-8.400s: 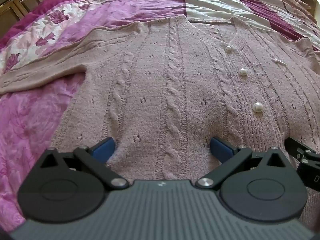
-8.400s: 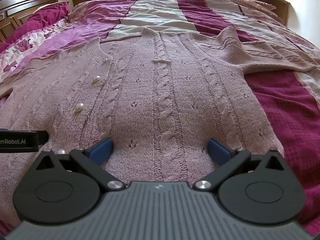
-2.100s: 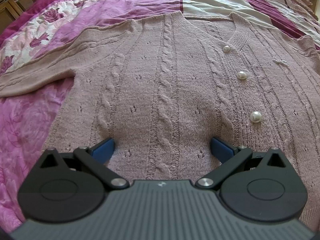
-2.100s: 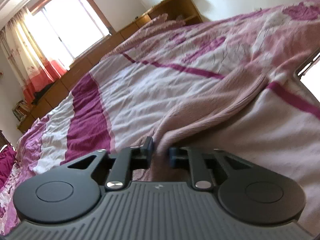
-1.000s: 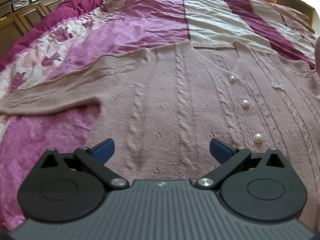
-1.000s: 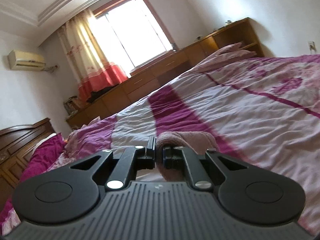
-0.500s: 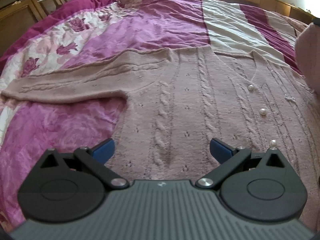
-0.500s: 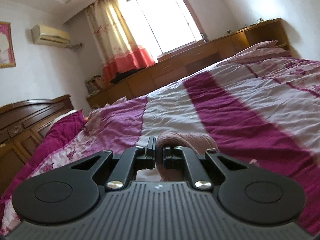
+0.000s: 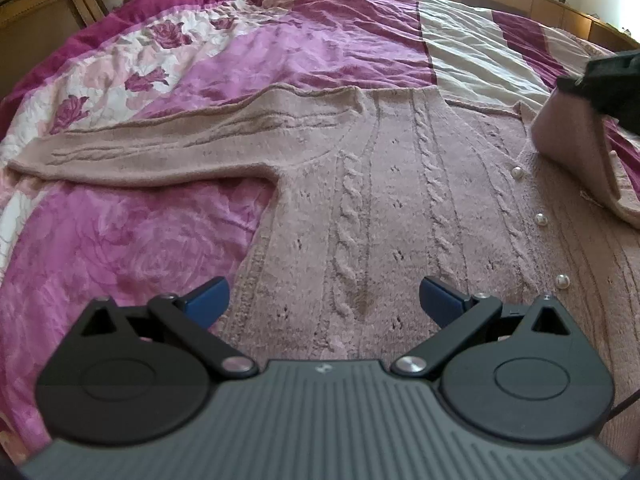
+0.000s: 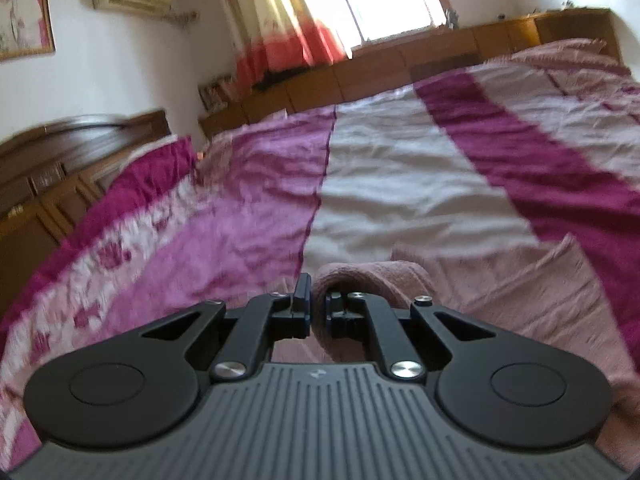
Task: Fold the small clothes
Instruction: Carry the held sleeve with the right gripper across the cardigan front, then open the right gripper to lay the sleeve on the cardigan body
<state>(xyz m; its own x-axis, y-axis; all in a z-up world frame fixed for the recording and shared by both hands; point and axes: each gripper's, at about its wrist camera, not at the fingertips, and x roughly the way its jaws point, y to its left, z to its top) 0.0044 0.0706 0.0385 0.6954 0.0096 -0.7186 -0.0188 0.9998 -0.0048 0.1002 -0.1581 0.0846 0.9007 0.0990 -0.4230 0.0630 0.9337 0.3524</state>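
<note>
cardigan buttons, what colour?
Pearly white, round buttons down the pink cardigan; clearest in the left wrist view.

The left gripper [image 9: 322, 296] points steeply downward with its blue-tipped jaws spread wide and nothing between them; the right gripper [image 10: 317, 307] tilts gently downward, its jaws pinched nearly together on a fold of pink knit sleeve [image 10: 360, 280]

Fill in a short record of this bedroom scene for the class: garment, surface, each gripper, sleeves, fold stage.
garment: pink cable-knit cardigan with pearl buttons
surface: striped and floral bedspread
left gripper: open, above the cardigan's hem area, holding nothing
right gripper: shut on a sleeve, lifted over the cardigan's front
other sleeve: lying flat, spread outward
fold stage: first sleeve fold under way
</note>
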